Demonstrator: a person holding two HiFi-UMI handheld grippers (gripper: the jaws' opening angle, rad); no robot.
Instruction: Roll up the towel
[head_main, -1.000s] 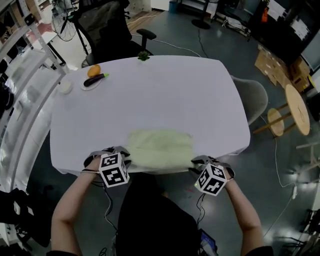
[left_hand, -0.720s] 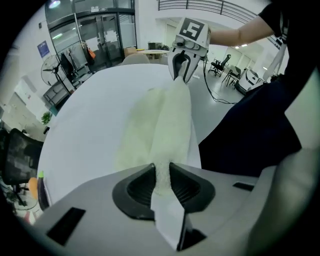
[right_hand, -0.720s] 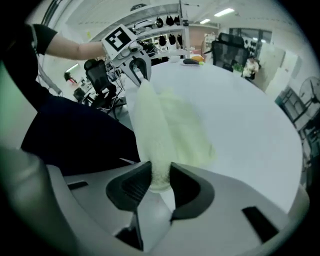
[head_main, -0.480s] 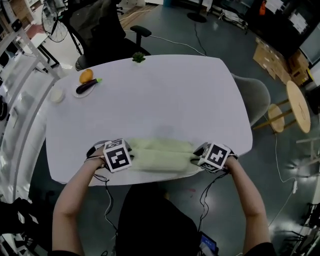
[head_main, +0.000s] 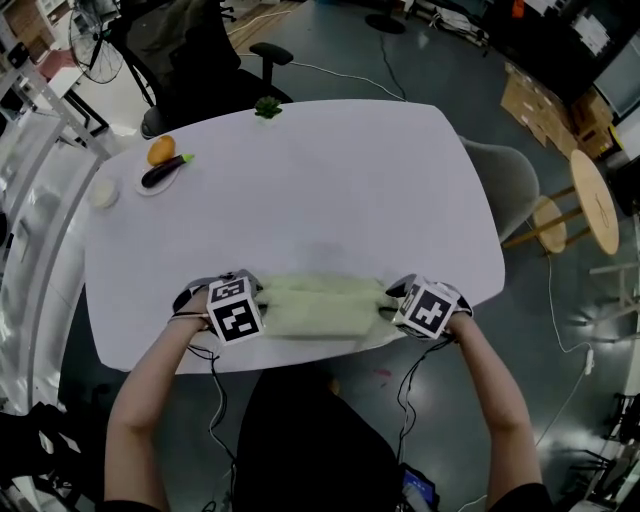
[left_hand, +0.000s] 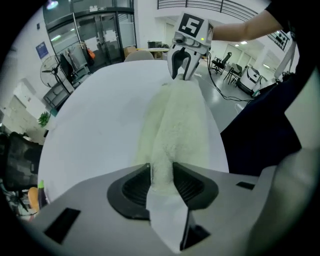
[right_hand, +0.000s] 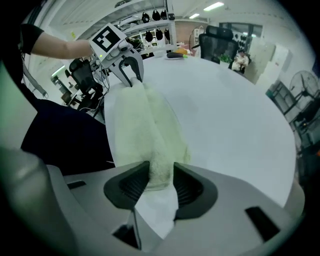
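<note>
A white table (head_main: 300, 170) carries a pale green towel (head_main: 318, 305) near its front edge. The towel is folded into a long band and lies between the two grippers. The left gripper (left_hand: 161, 182) and the right gripper (right_hand: 161, 182) each hold one end. Their jaws have just been opening a little, but the cloth fills each gap and touches both pads.

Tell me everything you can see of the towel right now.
The towel is pale yellow-green terry, folded into a long soft band lying crosswise near the front edge of the white table. Each end sits between the jaws of the left tool and right tool; those jaws have just been opening but grip it.
</note>
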